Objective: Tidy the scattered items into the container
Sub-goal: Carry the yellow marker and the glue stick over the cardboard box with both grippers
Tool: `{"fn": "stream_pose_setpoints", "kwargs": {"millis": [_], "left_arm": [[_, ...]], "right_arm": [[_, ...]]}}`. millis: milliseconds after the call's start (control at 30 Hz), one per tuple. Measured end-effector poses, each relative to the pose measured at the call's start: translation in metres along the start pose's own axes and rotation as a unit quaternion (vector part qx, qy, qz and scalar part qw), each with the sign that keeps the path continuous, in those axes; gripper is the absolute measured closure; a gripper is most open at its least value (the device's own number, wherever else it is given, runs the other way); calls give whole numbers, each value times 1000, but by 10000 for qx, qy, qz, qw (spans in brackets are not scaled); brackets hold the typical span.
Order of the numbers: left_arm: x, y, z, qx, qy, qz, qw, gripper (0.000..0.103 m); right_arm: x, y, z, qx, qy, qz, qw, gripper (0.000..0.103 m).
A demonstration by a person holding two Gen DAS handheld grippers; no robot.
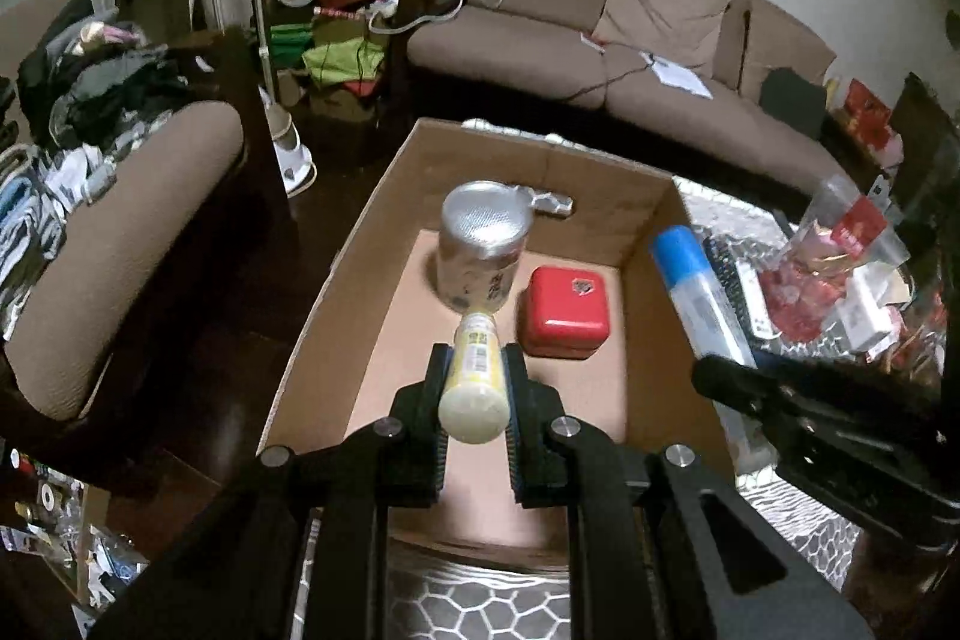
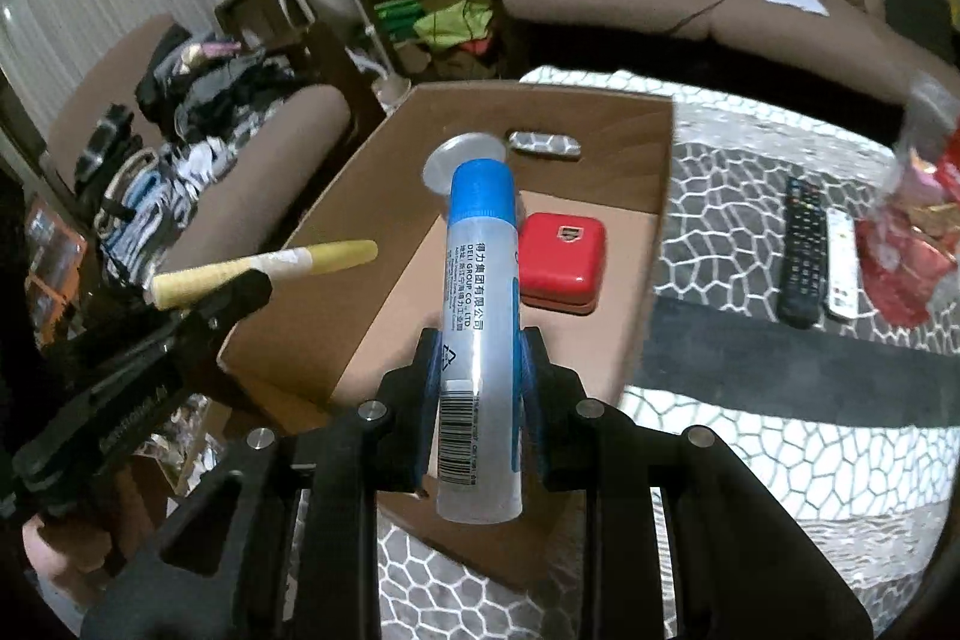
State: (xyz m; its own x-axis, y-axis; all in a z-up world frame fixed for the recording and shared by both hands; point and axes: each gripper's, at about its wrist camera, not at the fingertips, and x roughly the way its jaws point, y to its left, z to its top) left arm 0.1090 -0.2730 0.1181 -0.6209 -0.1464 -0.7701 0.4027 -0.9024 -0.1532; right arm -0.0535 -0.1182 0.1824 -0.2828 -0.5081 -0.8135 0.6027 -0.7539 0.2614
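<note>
A cardboard box [image 1: 336,292] stands open on the patterned table. Inside it are a silver can [image 1: 480,244] with a foil lid and a red case [image 1: 564,310]. My left gripper [image 1: 477,358] is shut on a yellow tube [image 1: 474,388] and hangs over the box's near half. At the box's right wall my right gripper [image 1: 717,370] is shut on a clear glue stick [image 1: 696,280] with a blue cap. The right wrist view shows that gripper [image 2: 480,346] clamping the glue stick [image 2: 480,250] above the box [image 2: 600,118] and red case [image 2: 561,253]. The left gripper [image 2: 252,280] holds the yellow tube [image 2: 324,256] at the left.
On the honeycomb-patterned cloth [image 2: 750,172], right of the box, lie a black remote [image 2: 801,250] and a white remote [image 2: 840,262]. A red snack bag [image 2: 918,232] sits beyond them. Brown sofas surround the table, and one on the left is piled with clothes [image 1: 102,82].
</note>
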Motion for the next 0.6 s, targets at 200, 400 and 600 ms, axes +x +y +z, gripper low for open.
{"fn": "stream_pose_setpoints", "kwargs": {"millis": [200, 400, 600], "left_arm": [[30, 23, 6, -44, 291, 7, 9996, 88], [56, 37, 7, 85, 510, 125, 9986, 88], [64, 50, 9, 43, 549, -22, 9985, 88]], "right_arm": [[51, 15, 21, -122, 402, -137, 9990, 79], [107, 18, 33, -95, 838, -209, 9962, 79], [161, 22, 33, -180, 1307, -387, 9905, 79]]}}
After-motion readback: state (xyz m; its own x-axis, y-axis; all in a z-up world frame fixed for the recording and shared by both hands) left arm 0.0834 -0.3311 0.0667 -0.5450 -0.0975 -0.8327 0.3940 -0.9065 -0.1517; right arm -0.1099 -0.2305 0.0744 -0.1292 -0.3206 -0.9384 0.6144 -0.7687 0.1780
